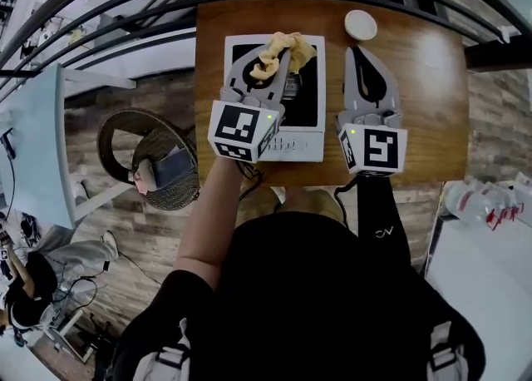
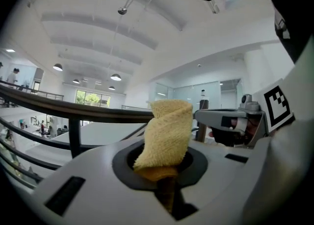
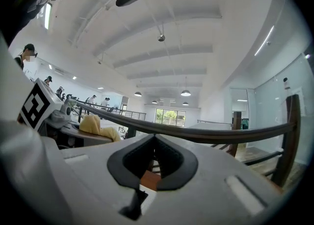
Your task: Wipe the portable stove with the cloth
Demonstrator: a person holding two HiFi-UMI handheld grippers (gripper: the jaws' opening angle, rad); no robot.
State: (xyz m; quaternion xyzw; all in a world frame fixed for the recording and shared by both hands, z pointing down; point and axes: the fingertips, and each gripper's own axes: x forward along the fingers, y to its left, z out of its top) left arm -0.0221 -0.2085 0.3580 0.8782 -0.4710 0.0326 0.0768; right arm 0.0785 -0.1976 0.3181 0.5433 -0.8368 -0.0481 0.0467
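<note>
Looking down at the table, I had the portable stove directly beneath my left gripper, whose fingers were clamped on the bunched cloth over the stove's far edge; my right gripper, fingers shut and empty, hovered just beside the stove.

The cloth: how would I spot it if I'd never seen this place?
Find the brown wooden table, then the white stove with a black top on it. Over the stove's far edge, the left gripper has its jaws shut on the cloth: the only soft, crumpled, yellow thing among hard white and grey ones.
</note>
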